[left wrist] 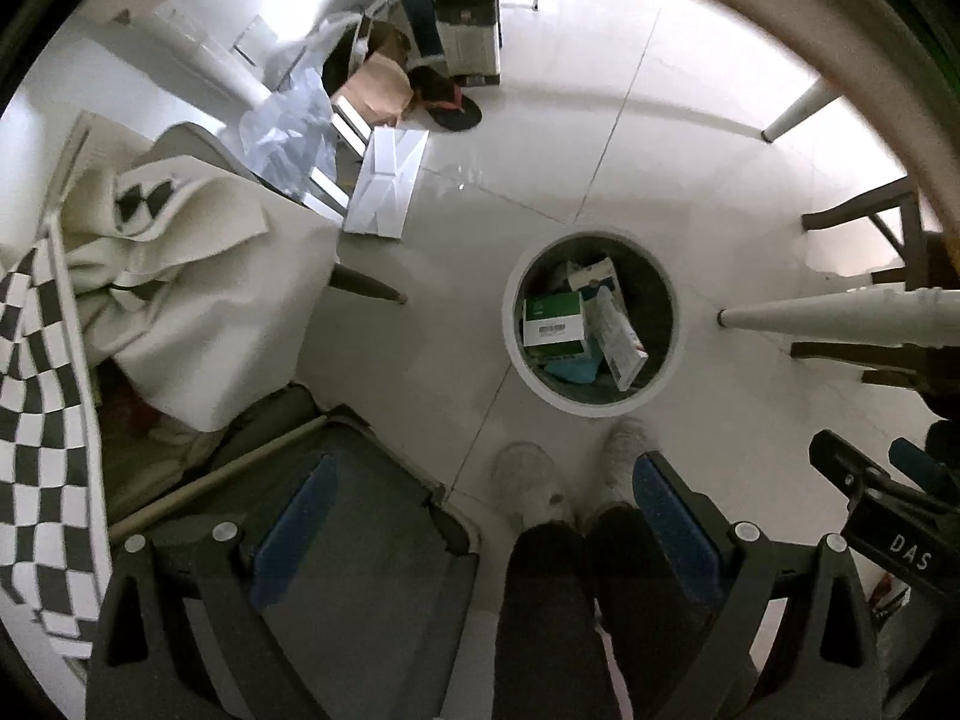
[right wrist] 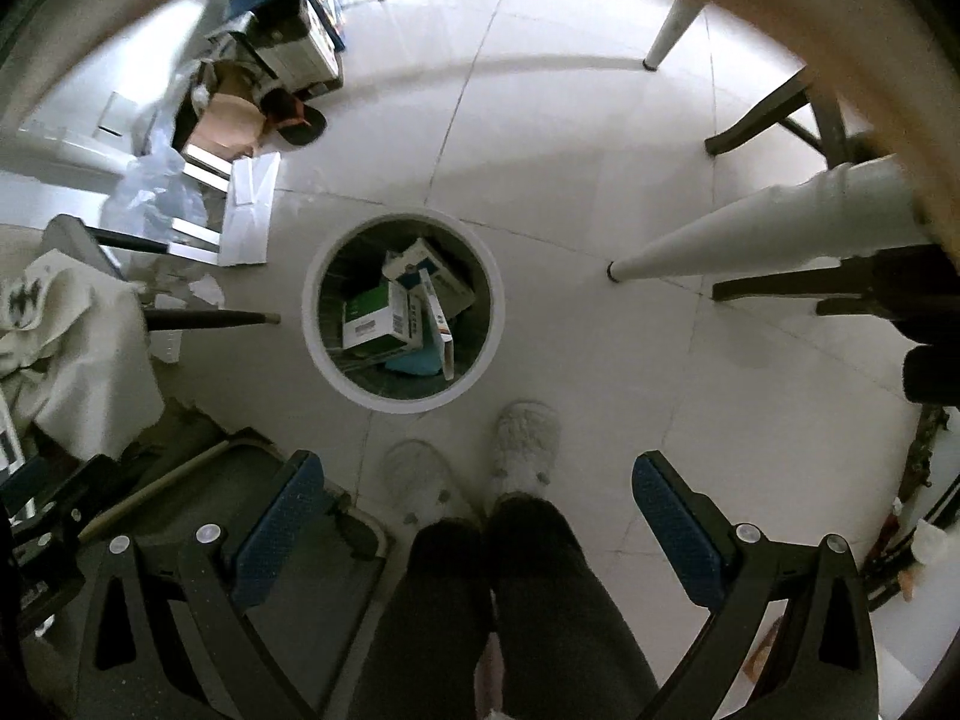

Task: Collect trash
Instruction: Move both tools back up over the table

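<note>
A round white trash bin (left wrist: 515,324) stands on the tiled floor below me; it also shows in the right wrist view (right wrist: 315,324). Inside lie a green and white box (left wrist: 552,318) (right wrist: 369,318), other small cartons (left wrist: 618,330) (right wrist: 435,273) and something teal (right wrist: 414,363). My left gripper (left wrist: 480,528) is open and empty, high above the floor, nearer than the bin. My right gripper (right wrist: 474,516) is open and empty too, above the floor just this side of the bin.
The person's slippers (right wrist: 525,444) and dark trousers (right wrist: 510,600) stand by the bin. White table legs (left wrist: 840,312) (right wrist: 750,228) and dark chair legs (right wrist: 780,288) lie right. A chair with draped cloth (left wrist: 198,276), clear plastic (left wrist: 282,126), flat white cardboard (left wrist: 387,180) and boxes lie left.
</note>
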`<move>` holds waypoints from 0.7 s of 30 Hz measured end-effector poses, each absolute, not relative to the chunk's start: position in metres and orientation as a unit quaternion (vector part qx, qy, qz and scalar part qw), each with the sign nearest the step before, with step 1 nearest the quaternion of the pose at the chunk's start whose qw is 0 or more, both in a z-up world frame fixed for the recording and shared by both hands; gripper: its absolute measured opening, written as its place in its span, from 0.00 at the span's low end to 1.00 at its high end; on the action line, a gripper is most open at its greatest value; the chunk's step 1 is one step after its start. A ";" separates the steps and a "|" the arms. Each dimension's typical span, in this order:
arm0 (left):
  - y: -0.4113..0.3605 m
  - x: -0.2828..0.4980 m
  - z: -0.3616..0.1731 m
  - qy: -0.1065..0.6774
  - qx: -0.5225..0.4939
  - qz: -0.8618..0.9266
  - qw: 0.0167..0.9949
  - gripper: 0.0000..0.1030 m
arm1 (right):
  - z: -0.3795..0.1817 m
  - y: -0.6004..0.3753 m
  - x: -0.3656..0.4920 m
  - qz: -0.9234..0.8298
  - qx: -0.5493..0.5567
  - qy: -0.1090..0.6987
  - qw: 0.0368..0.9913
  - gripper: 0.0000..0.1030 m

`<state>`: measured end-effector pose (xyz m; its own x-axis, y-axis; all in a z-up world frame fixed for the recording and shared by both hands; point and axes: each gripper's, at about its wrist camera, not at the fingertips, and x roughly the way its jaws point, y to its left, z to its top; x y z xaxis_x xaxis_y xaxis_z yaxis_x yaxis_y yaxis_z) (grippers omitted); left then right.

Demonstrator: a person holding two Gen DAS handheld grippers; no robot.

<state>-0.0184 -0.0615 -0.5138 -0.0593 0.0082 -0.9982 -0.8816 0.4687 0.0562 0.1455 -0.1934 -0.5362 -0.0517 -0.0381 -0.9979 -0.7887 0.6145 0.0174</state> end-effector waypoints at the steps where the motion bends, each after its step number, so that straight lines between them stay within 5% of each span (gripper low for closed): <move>1: -0.063 -0.019 -0.504 0.620 -0.350 0.378 0.592 0.98 | -0.522 -0.195 0.145 0.309 -0.314 0.656 0.612 1.00; 21: -0.042 -0.012 -0.302 0.542 -0.296 0.442 0.651 0.98 | -0.284 -0.167 0.167 0.372 -0.231 0.626 0.646 1.00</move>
<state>-0.0118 -0.0421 -0.3016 0.0223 0.2549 -0.9667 -0.8961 0.4338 0.0937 0.1674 -0.1668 -0.2835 -0.0597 0.1911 -0.9798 -0.7691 0.6169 0.1672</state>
